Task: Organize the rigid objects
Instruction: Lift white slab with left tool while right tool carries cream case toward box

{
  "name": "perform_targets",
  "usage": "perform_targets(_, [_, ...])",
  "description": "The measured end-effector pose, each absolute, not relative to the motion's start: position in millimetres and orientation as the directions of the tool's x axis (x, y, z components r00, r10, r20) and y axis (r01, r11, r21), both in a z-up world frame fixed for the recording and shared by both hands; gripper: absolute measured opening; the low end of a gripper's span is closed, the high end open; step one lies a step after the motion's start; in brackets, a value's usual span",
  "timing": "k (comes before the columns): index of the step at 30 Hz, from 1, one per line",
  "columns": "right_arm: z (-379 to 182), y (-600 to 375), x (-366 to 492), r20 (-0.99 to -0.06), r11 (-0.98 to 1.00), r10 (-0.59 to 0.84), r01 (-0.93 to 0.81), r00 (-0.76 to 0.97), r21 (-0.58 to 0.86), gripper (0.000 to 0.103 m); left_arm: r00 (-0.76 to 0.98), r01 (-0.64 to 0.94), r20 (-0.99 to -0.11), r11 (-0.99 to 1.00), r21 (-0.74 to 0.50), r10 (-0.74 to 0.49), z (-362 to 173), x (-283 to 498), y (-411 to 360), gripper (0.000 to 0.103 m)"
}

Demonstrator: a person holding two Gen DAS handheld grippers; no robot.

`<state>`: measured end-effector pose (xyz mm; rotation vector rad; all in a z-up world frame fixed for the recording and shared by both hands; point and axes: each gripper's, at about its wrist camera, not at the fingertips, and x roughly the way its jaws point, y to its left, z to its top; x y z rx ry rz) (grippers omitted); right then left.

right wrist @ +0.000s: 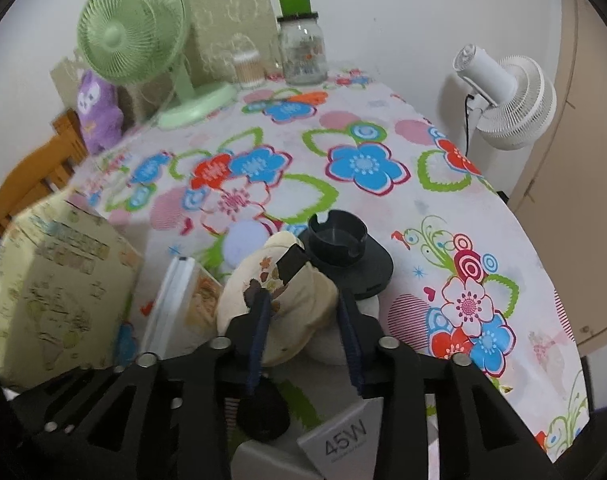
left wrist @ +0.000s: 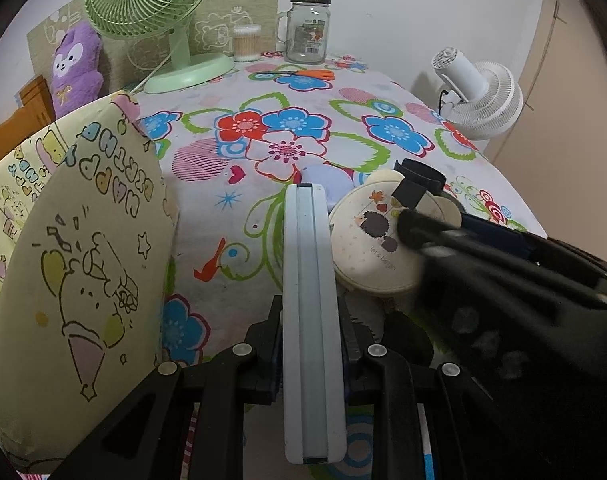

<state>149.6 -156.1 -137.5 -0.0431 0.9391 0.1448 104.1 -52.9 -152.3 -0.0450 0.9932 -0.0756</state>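
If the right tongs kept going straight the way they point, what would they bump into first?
Probably the cream hedgehog dish, which already sits partly between the right tongs. The black ashtray lies just beyond it. The picture is blurred and depth is unclear, so I can't be sure.

Pale blue flat case [left wrist: 310,280] upright on edge, beside tilted cream hedgehog-print round box [left wrist: 377,240]

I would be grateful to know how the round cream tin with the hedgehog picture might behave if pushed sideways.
The round cream tin with the hedgehog picture looks rigid and shallow, so it would probably slide flat rather than tip. It rests tilted on the pile beside the black ashtray, so a push may shift it off.
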Motion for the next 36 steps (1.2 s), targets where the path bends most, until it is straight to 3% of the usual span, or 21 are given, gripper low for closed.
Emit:
perform_targets(2, [-139.7, -150.5, 151.4, -0.807, 0.986, 0.094, -0.169, 0.583, -0.007, 0.060, 0.542, 0.044, -0.835, 0.995, -0.084, -0.095, -152.0, 105.0, -51.7, 0.020])
perform_targets(5, [-139.9, -150.5, 154.0, -0.802, 0.984, 0.119, -0.176, 0.585, 0.018, 0.062, 0.538, 0.041, -0.836, 0.995, -0.096, -0.103, -151.8, 106.7, -50.2, 0.020])
perform_targets(6, [-139.7, -151.0, 154.4, -0.799, 0.985, 0.123, -0.174, 0.589, 0.023, 0.060, 0.540, 0.039, -0.836, 0.995, -0.092, -0.098, -151.8, 106.8, -50.6, 0.021])
perform_targets(8, [-139.9, -151.6, 155.1, -0.793, 0.985, 0.111, -0.170, 0.599, 0.010, 0.042, 0.546, 0.033, -0.834, 0.997, -0.068, -0.075, -152.1, 107.1, -52.5, 0.022])
perform_targets(14, [-126.7, -155.3, 147.6, -0.756, 0.981, 0.153, -0.189, 0.637, 0.039, 0.023, 0.544, 0.012, -0.836, 0.997, -0.074, -0.069, -151.9, 109.8, -49.6, 0.022])
perform_targets(29, [-96.8, -150.5, 109.4, -0.708, 0.967, 0.212, -0.251, 0.674, 0.050, 0.011, 0.581, 0.030, -0.811, 0.997, -0.067, -0.072, -131.1, 90.3, -50.8, 0.020])
perform_targets(36, [-97.5, -142.3, 94.7, -0.714, 0.967, 0.184, -0.256, 0.676, 0.007, 0.012, 0.582, 0.026, -0.809, 0.996, -0.081, -0.081, -131.7, 77.9, -44.4, 0.020])
